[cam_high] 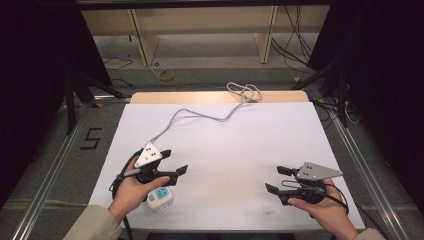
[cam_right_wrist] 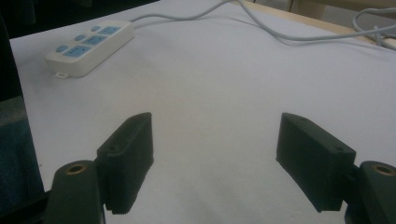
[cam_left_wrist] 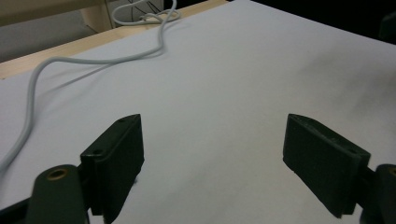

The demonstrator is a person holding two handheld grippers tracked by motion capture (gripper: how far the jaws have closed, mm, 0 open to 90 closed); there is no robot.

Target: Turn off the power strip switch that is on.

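Observation:
A white power strip point(cam_high: 160, 197) with blue sockets lies near the table's front left, partly hidden under the person's left hand. In the right gripper view the power strip point(cam_right_wrist: 91, 44) lies flat at the far left. Its grey cable point(cam_high: 200, 114) snakes to the table's far edge. My left gripper point(cam_high: 176, 160) hovers just beyond the strip, open, with nothing between its fingers. In its own view the left gripper point(cam_left_wrist: 212, 163) frames bare white table, the cable point(cam_left_wrist: 32, 88) off to the left. My right gripper point(cam_high: 274, 179), front right, is open and empty; the right gripper point(cam_right_wrist: 215, 163) points across the table.
A white sheet point(cam_high: 225, 145) covers the table, with a wooden strip point(cam_high: 215, 96) at the far edge where the cable coils point(cam_high: 245, 92). Wooden shelving point(cam_high: 200, 30) stands on the floor beyond. Dark curtains flank both sides.

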